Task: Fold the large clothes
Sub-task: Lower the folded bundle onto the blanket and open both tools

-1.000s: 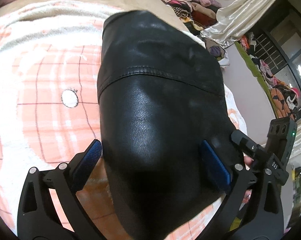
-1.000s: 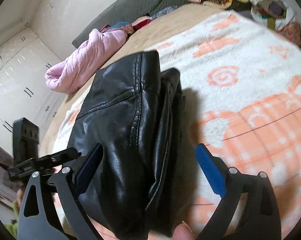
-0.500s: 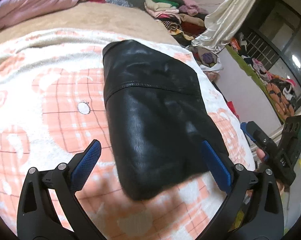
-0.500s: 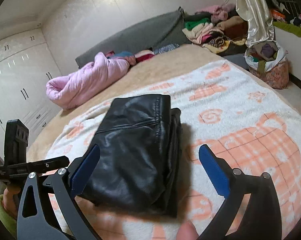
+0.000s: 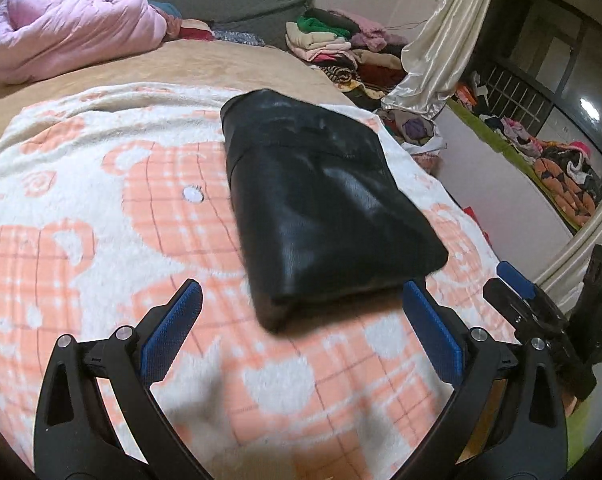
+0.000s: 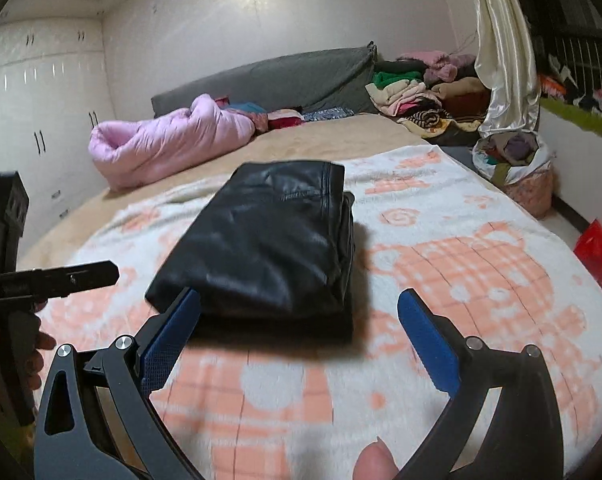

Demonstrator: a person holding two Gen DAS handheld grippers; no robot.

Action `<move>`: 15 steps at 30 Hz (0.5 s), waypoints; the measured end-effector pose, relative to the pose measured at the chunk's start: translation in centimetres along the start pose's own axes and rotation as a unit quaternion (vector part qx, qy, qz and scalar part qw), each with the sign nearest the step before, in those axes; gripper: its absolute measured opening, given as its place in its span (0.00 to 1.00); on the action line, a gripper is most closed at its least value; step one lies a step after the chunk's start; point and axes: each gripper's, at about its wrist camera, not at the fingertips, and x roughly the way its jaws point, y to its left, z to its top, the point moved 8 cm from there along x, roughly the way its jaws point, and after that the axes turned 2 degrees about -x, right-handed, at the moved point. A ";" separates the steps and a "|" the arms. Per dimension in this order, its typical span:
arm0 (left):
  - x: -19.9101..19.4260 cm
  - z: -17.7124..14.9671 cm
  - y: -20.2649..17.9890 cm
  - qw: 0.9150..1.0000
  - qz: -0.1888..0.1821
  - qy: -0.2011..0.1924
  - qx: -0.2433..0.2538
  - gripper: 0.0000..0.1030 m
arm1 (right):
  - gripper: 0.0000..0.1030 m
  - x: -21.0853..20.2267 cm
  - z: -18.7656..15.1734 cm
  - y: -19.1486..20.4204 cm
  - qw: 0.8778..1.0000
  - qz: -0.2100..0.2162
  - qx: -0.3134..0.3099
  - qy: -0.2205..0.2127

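Observation:
A black leather garment (image 5: 321, 200) (image 6: 269, 244) lies folded into a thick rectangle on the white and orange patterned blanket (image 5: 101, 240) (image 6: 461, 264). My left gripper (image 5: 301, 320) hangs open in front of the bundle's near edge, holding nothing. My right gripper (image 6: 301, 332) is open too, just short of the bundle's near edge, its left finger overlapping one corner in the view. Each gripper shows at the side of the other's view: the right gripper (image 5: 541, 304) at the far right, the left gripper (image 6: 49, 276) at the far left.
A pink quilted jacket (image 6: 169, 144) lies at the back of the bed by a grey cushion (image 6: 269, 80). A pile of clothes (image 6: 421, 96) sits at the back right near a cream curtain (image 6: 505, 60). A bag of clothes (image 6: 517, 168) stands on the floor.
Both grippers have pulled back and up from the folded garment, which now looks smaller and lies free on the blanket. More of the room has come into view.

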 end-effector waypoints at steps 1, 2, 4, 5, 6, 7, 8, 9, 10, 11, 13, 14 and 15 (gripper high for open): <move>-0.2 -0.5 0.1 1.000 0.004 -0.001 0.004 0.91 | 0.96 -0.1 -0.4 0.1 1.000 -0.003 -0.003 0.003; -0.4 -1.0 0.2 1.000 0.008 -0.003 0.005 0.91 | 0.96 -0.3 -0.8 0.3 1.000 -0.009 -0.007 0.007; -0.6 -1.7 0.4 1.000 0.010 -0.004 0.002 0.91 | 0.96 -0.4 -1.7 0.5 0.999 -0.026 -0.018 0.016; -0.6 -2.2 0.5 1.000 0.011 -0.002 0.002 0.91 | 0.96 -0.5 -2.2 0.7 0.999 -0.029 -0.023 0.020; -0.8 -2.4 0.6 1.000 0.013 -0.002 0.001 0.91 | 0.96 -0.4 -2.7 0.9 0.999 -0.032 -0.027 0.025; -0.8 -2.7 0.8 1.000 0.018 -0.001 0.000 0.91 | 0.96 -0.3 -3.0 1.0 0.999 -0.034 -0.030 0.029; -0.9 -3.0 0.9 1.000 0.022 0.000 0.000 0.91 | 0.96 -0.2 -3.5 1.1 0.998 -0.034 -0.034 0.031; -0.9 -3.2 0.9 1.000 0.025 0.002 0.000 0.91 | 0.96 -0.1 -3.7 1.1 0.998 -0.034 -0.035 0.033; -0.9 -3.3 0.8 1.000 0.027 0.004 0.001 0.91 | 0.96 -0.1 -3.9 1.1 0.998 -0.035 -0.035 0.036; -0.9 -3.4 0.9 1.000 0.028 0.006 0.003 0.91 | 0.96 -0.3 -4.1 1.1 0.998 -0.034 -0.033 0.036; -1.1 -3.6 0.9 0.999 0.034 0.006 0.004 0.91 | 0.96 -0.3 -4.1 1.0 0.998 -0.034 -0.029 0.036; -1.2 -3.6 0.9 0.999 0.037 0.006 0.007 0.91 | 0.96 -0.4 -4.1 0.8 0.998 -0.033 -0.026 0.035; -1.3 -3.6 0.8 0.999 0.040 0.005 0.008 0.91 | 0.96 -0.5 -4.1 0.7 0.999 -0.034 -0.025 0.034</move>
